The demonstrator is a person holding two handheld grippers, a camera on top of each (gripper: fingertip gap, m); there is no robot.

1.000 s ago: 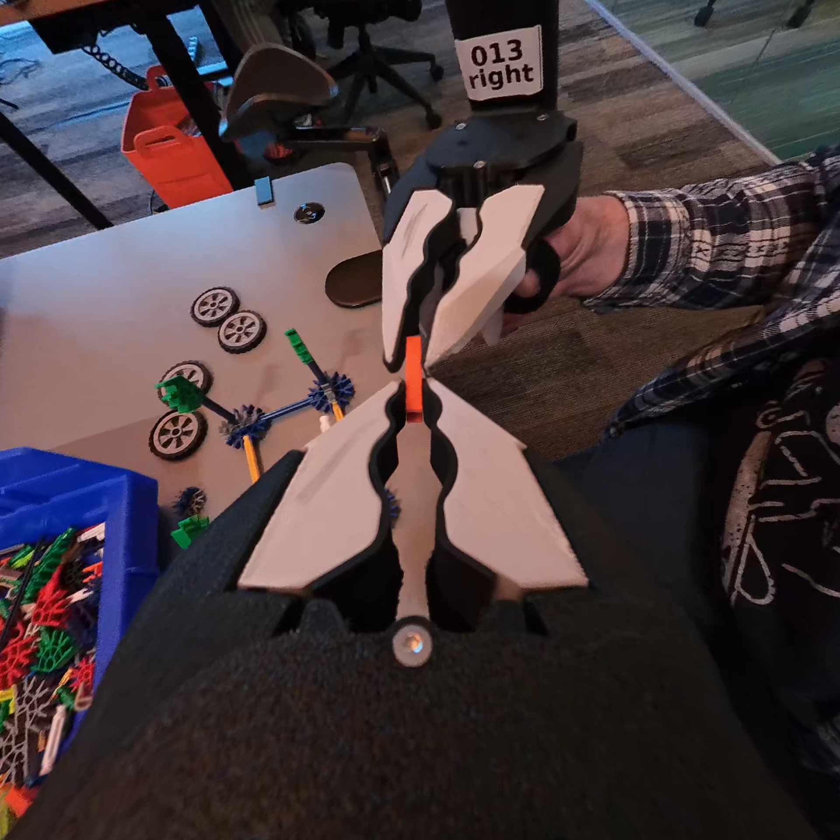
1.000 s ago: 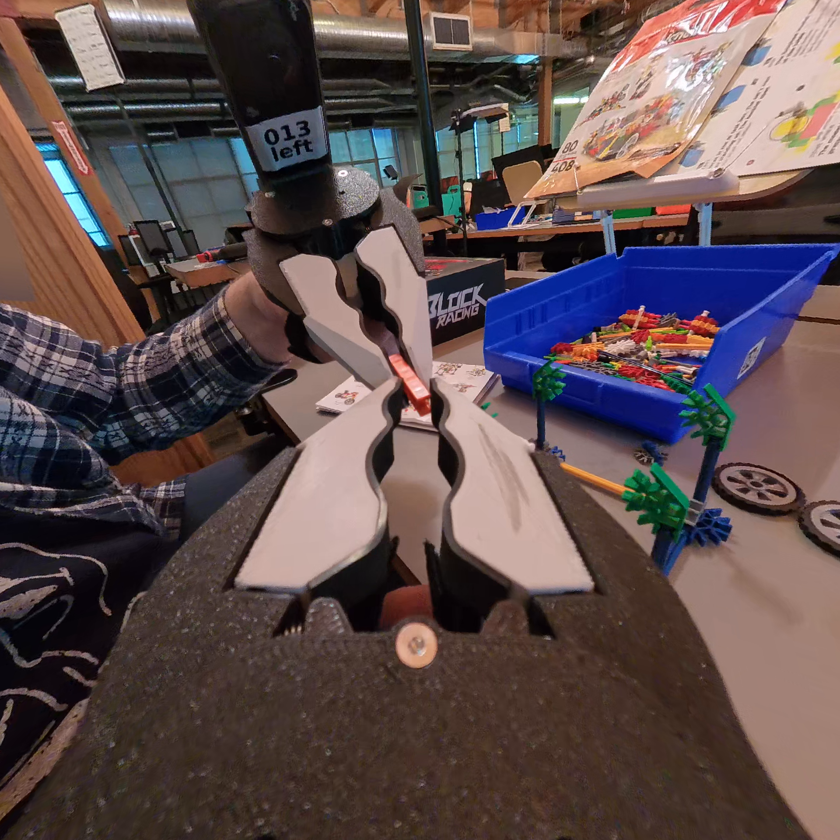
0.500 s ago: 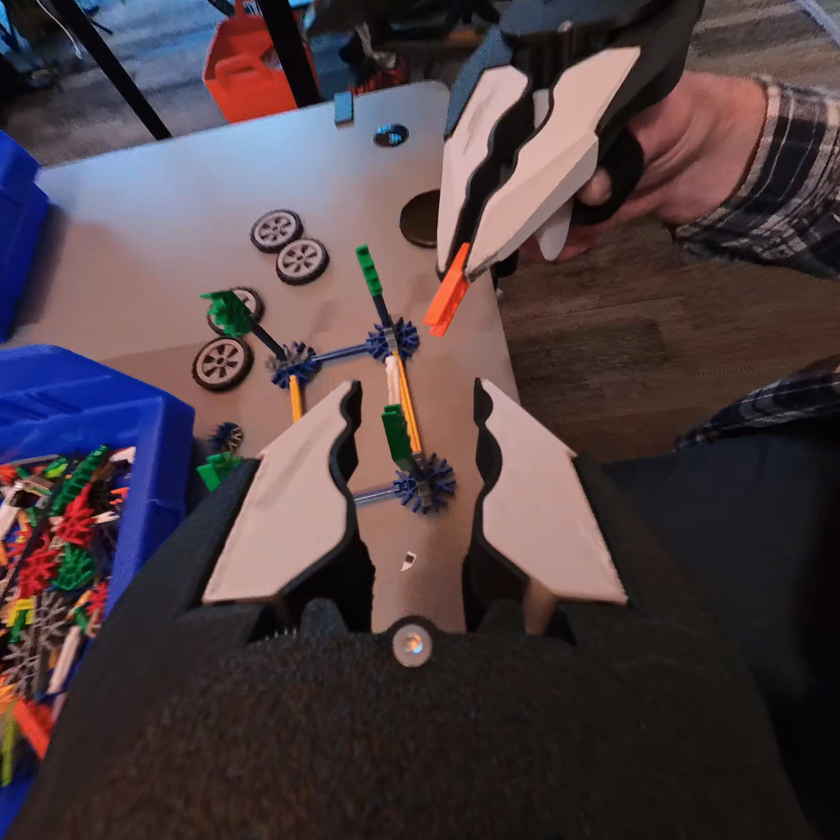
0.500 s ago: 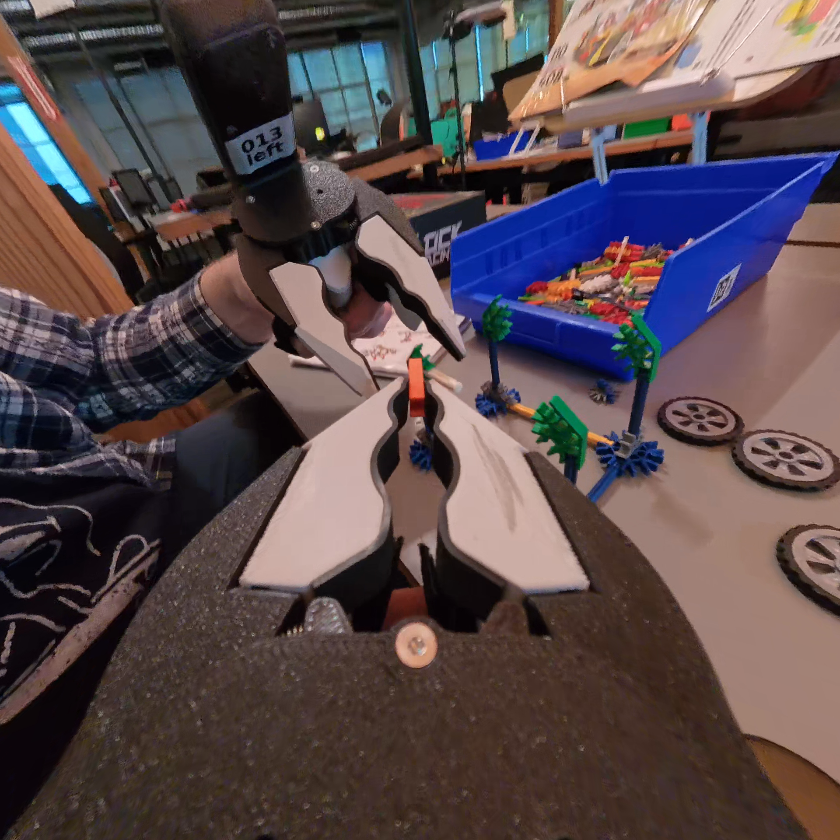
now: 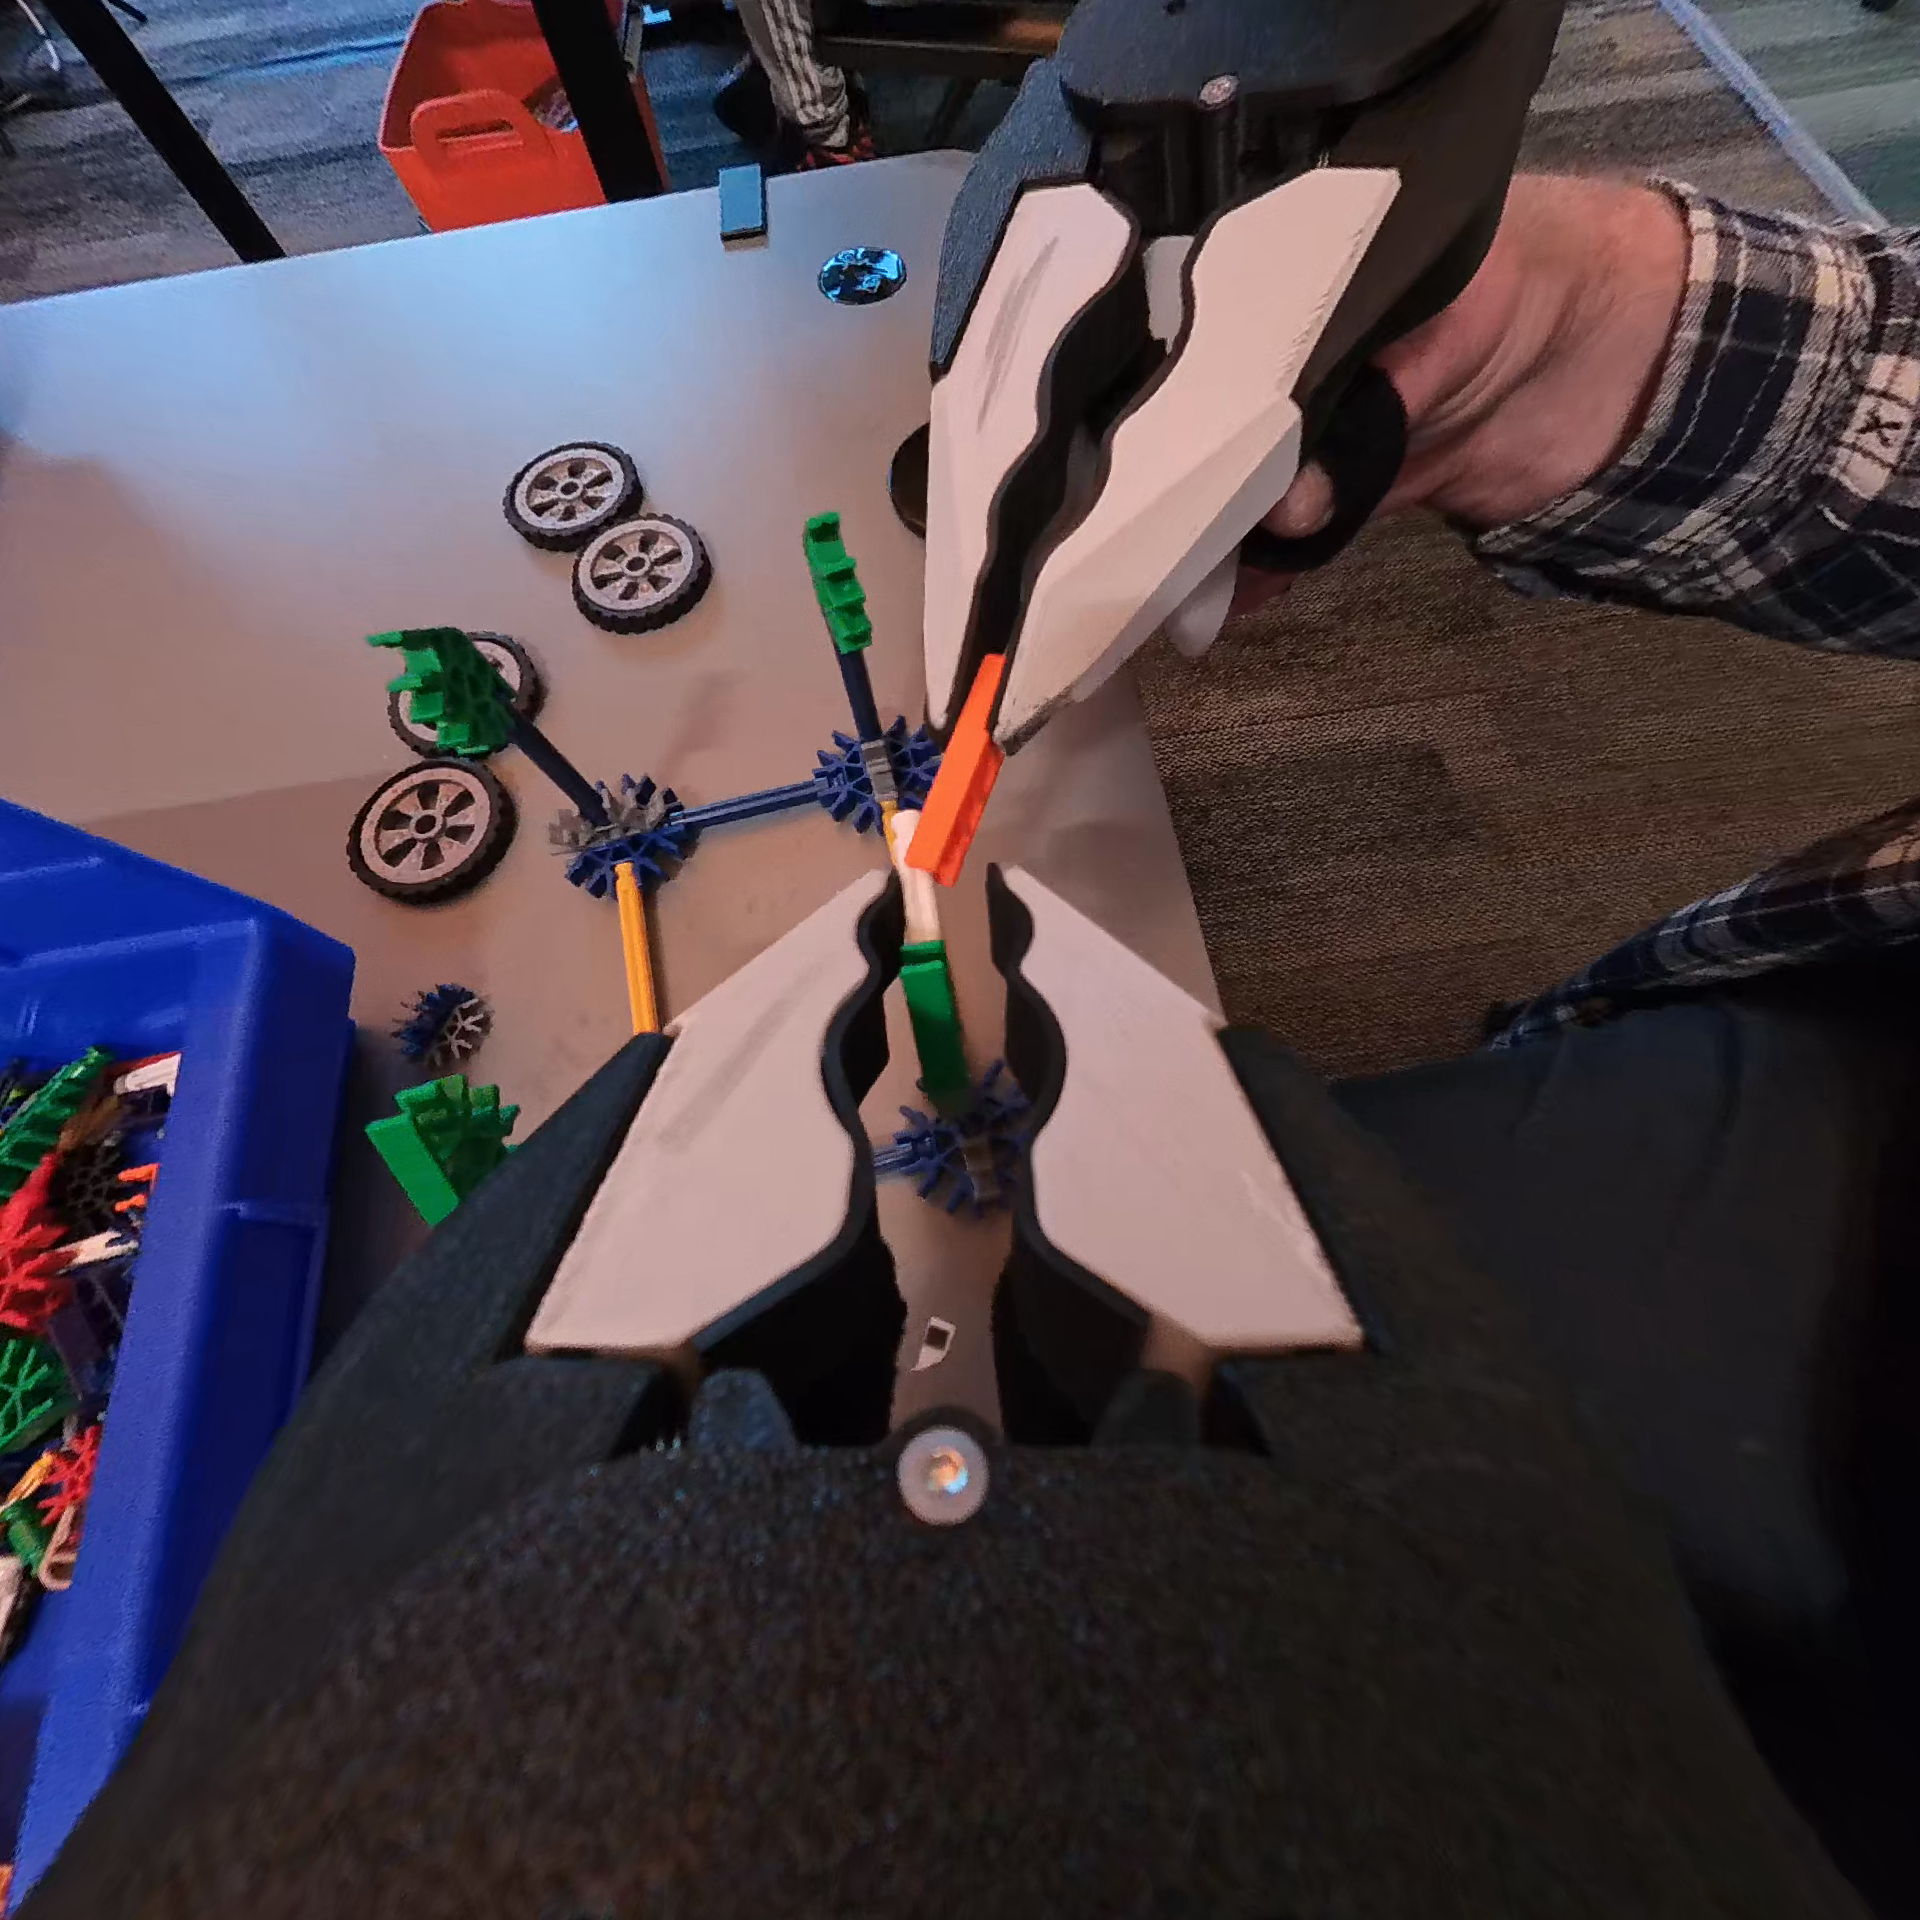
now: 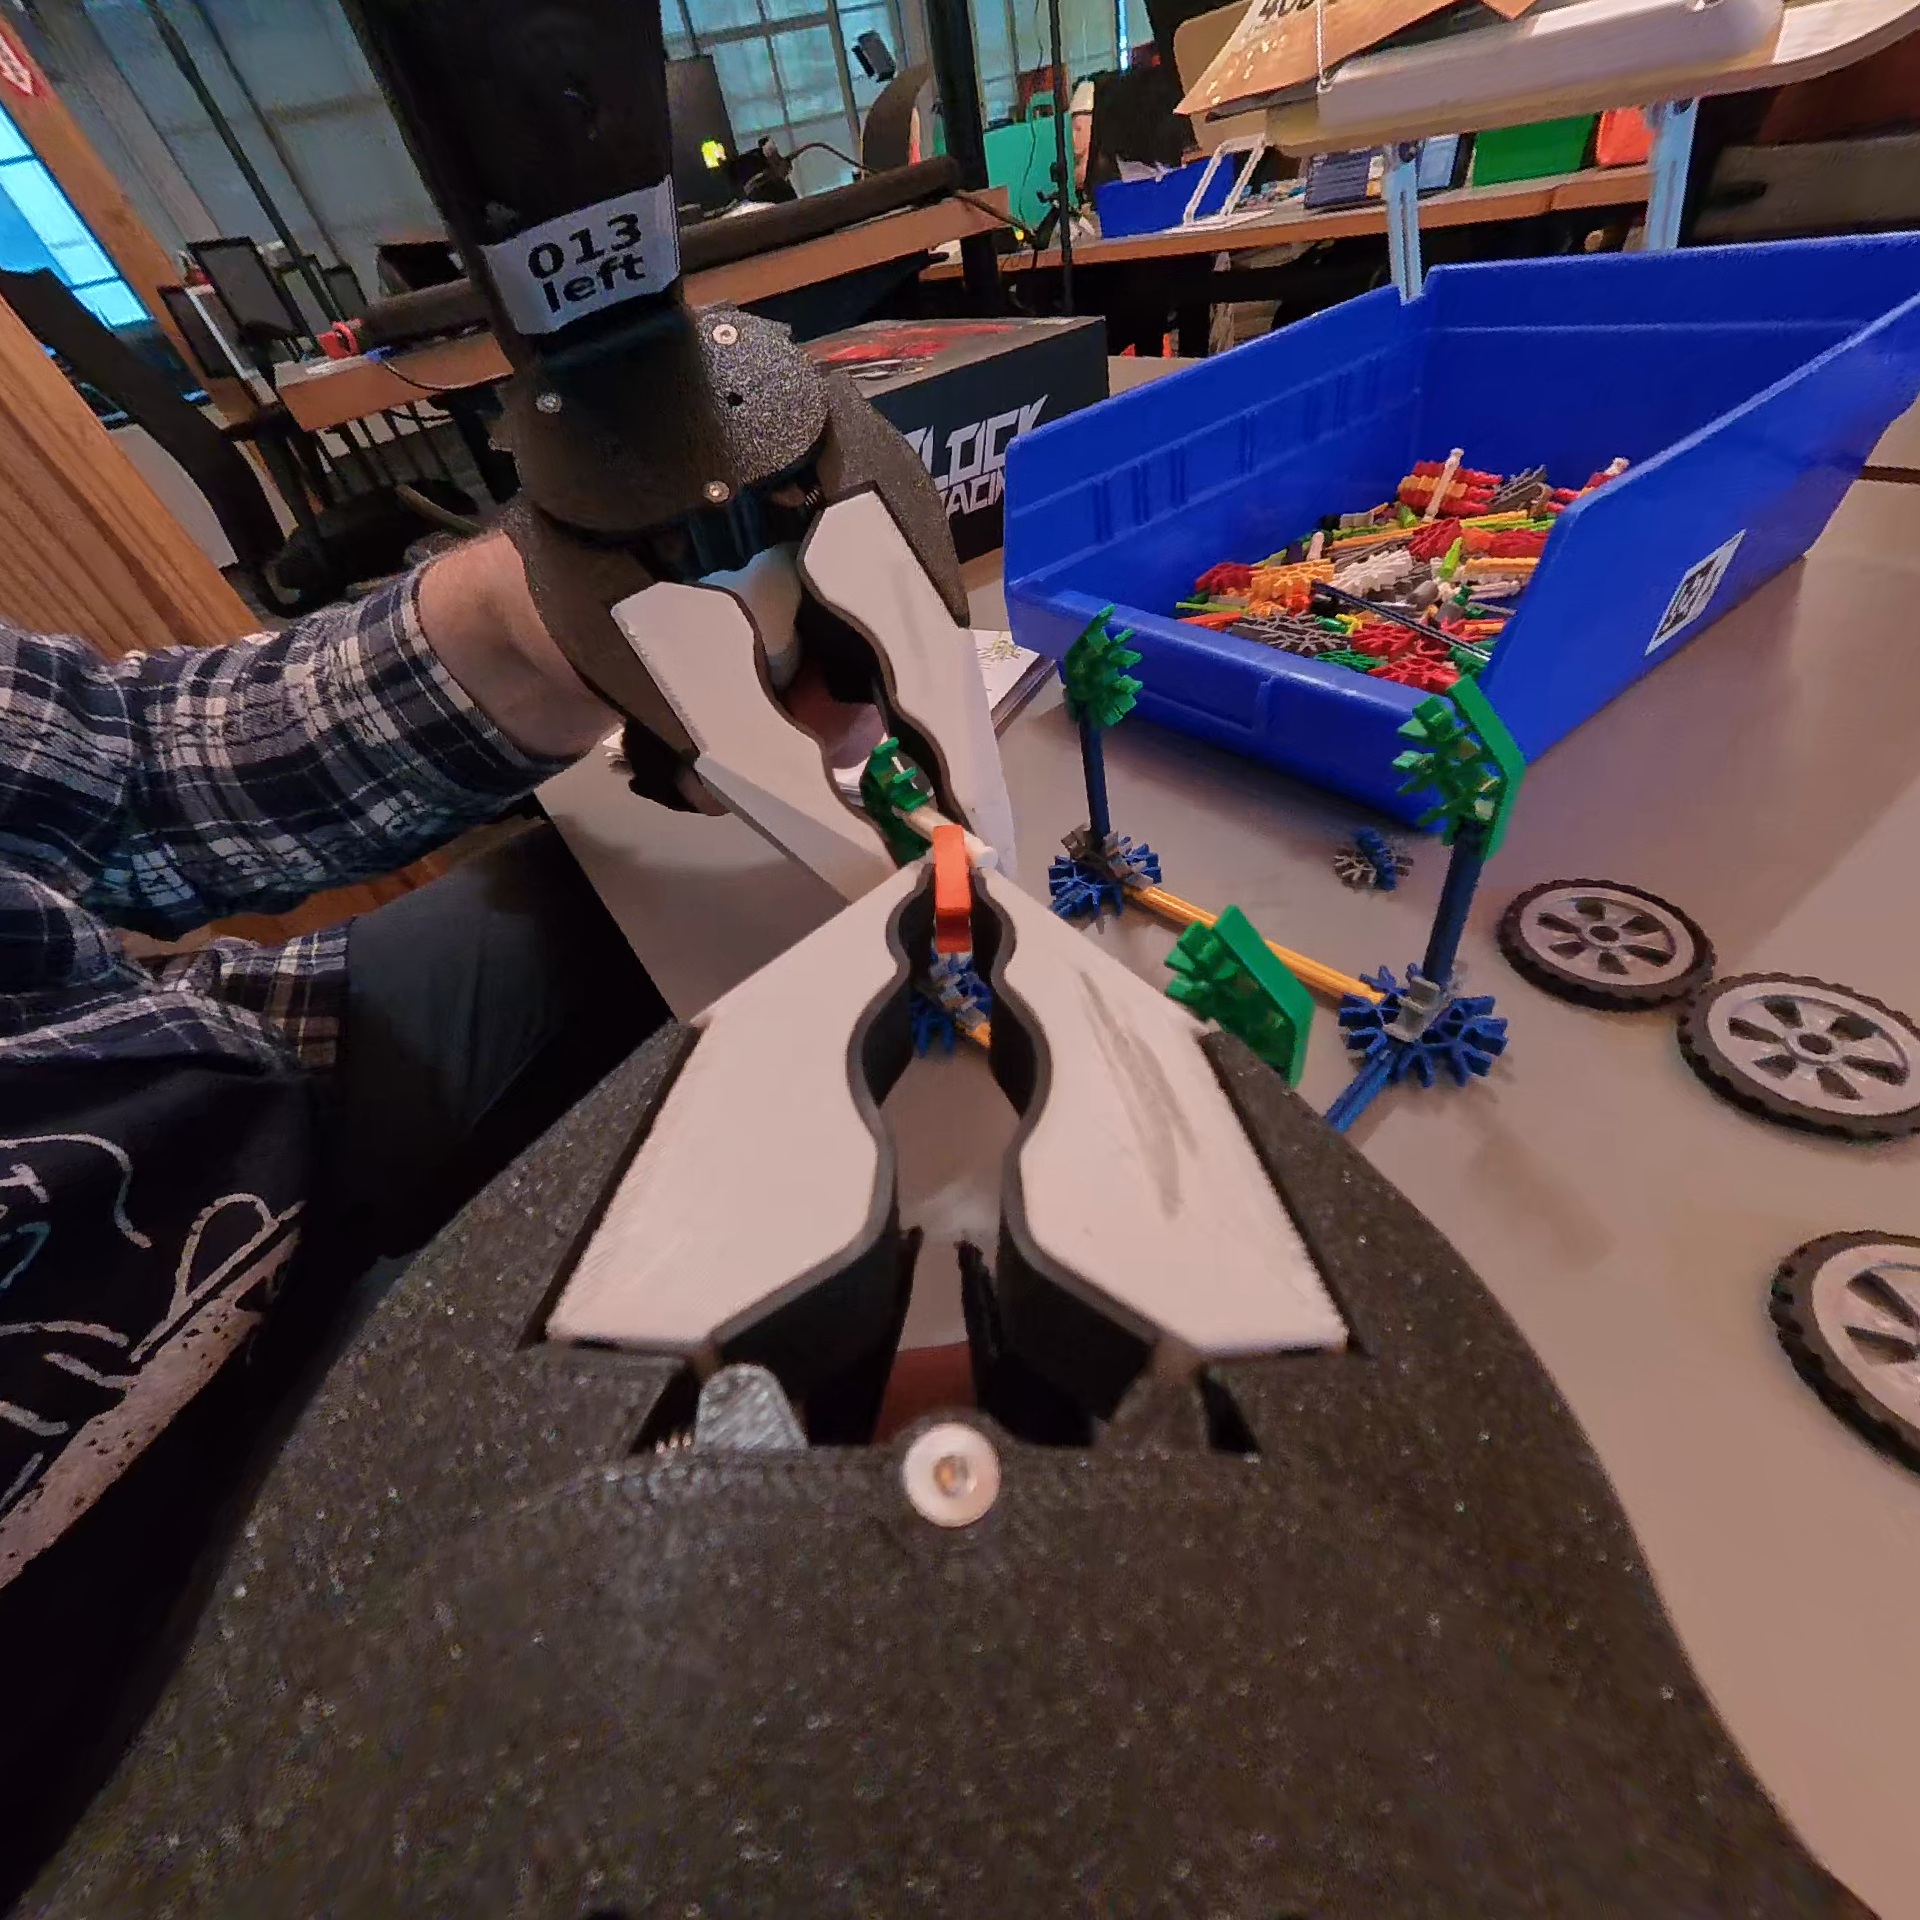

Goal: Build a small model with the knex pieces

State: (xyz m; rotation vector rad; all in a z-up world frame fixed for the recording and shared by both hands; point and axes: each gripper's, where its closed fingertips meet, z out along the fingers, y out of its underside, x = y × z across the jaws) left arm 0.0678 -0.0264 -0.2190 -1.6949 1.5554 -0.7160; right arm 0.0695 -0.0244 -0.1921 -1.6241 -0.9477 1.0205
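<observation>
My right gripper [image 6: 951, 883] is shut on a small orange connector [image 6: 951, 888]; the left wrist view shows the same grip [image 5: 961, 769]. The connector's free end sits at the tip of a white rod [image 5: 920, 883]. That rod carries a green connector [image 5: 930, 1023] and belongs to a toy frame of blue hubs [image 5: 868, 774] with blue and yellow rods on the grey table [image 5: 312, 416]. My left gripper [image 5: 940, 883] straddles the white rod and green connector. Its left pad is at the rod, and a gap shows at the right pad.
A blue bin [image 6: 1299, 499] of loose coloured parts stands behind the frame; its wall also shows at the left [image 5: 208, 1143]. Several grey wheels [image 5: 571, 499] and a loose blue hub [image 5: 447, 1023] lie on the table. The table edge and carpet [image 5: 1455, 779] are to the right.
A second ago both grippers pinched the orange connector. My left gripper let go, opened wide, dropped over the frame and narrowed around the white rod. My right gripper brought the connector to the rod's tip.
</observation>
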